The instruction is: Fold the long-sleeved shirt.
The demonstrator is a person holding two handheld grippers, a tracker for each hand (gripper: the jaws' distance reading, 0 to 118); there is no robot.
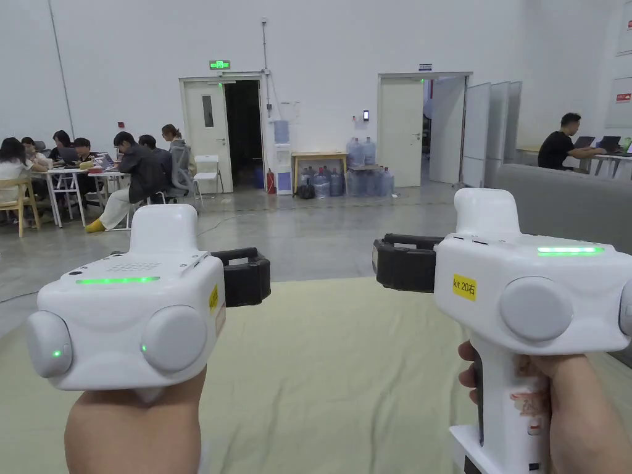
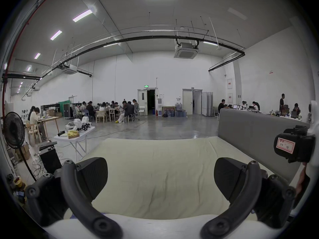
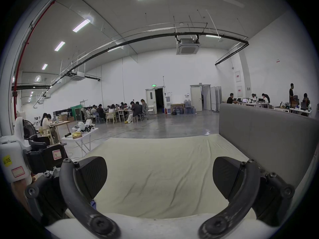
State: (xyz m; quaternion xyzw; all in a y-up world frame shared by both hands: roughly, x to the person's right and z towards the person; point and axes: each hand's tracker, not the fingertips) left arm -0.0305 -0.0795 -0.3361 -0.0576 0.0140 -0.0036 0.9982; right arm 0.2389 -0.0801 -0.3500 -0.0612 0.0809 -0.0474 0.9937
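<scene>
The left white handheld gripper (image 2: 160, 179) hovers over the near end of the pale yellow-green sheeted bed (image 1: 345, 370), fingers (image 2: 93, 175) spread wide, empty. To its right, the right white handheld gripper (image 3: 159, 179) likewise, beside the grey upholstered panel (image 3: 259, 132). I cannot tell where the shirt lies

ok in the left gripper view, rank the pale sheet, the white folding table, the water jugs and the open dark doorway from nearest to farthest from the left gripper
1. Pale sheet: directly ahead of the left gripper, showing between its open jaws.
2. White folding table: ahead to the left, on the floor past the sheet.
3. Water jugs: by the far wall, centre.
4. Open dark doorway: in the far wall, about level with the jugs; too close to call.
</scene>
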